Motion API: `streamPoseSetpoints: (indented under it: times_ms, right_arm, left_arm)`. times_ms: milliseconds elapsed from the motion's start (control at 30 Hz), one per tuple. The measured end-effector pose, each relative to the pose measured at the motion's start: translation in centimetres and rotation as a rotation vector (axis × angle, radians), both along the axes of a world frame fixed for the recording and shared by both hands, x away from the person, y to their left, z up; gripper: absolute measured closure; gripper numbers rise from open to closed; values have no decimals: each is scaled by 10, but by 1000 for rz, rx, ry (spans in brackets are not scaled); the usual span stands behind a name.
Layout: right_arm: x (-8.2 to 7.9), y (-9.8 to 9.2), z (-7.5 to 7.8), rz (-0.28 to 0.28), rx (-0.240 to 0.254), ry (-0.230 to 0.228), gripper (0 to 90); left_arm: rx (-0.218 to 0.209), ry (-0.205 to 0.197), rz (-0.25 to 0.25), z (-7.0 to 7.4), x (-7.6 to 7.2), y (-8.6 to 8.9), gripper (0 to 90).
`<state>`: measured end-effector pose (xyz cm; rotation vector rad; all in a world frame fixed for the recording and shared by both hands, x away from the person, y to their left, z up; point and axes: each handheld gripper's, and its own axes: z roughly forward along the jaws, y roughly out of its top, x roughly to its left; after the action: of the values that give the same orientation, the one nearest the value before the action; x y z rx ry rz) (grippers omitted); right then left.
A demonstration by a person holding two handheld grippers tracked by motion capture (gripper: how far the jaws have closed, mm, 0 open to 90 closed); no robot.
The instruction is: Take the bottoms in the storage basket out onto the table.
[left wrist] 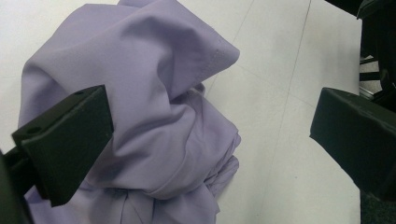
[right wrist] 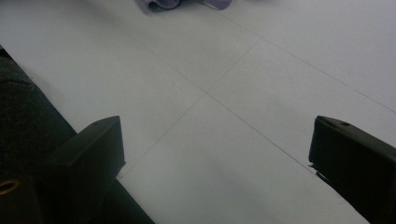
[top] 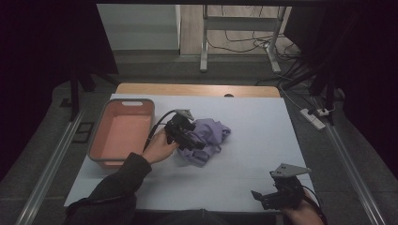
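A crumpled lilac cloth [top: 212, 132] lies in a heap near the middle of the white sheet [top: 253, 140]. My left gripper [top: 196, 142] hovers over the heap's left side, held by a hand in a dark sleeve. In the left gripper view its jaws stand wide apart, open, with the lilac cloth [left wrist: 154, 107] bunched below and between them; the left gripper [left wrist: 210, 135] holds nothing. My right gripper [top: 259, 196] rests low at the sheet's front right, far from the cloth. It is open over bare sheet [right wrist: 224, 140], and an edge of the lilac cloth [right wrist: 161, 3] shows far ahead.
A pink basin with a grey rim [top: 105, 125] stands at the left of the sheet, close beside the left hand. A wooden table edge [top: 197, 89] runs along the back. A power strip and cables [top: 313, 117] lie on the floor to the right.
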<state>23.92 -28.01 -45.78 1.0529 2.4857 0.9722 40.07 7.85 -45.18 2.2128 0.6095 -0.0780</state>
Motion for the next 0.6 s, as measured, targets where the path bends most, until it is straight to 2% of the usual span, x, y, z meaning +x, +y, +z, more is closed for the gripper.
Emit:
streamPoseSetpoints:
  times_ms: [300,600]
  right_arm:
    - [0,-1,0,-10,13,-4,36]
    - [0,-3,1,-25,33,-4,36]
  left_arm:
    - [5,-7,-8,1,-8,1,0]
    - [32,-25,14,3,-17,5,0]
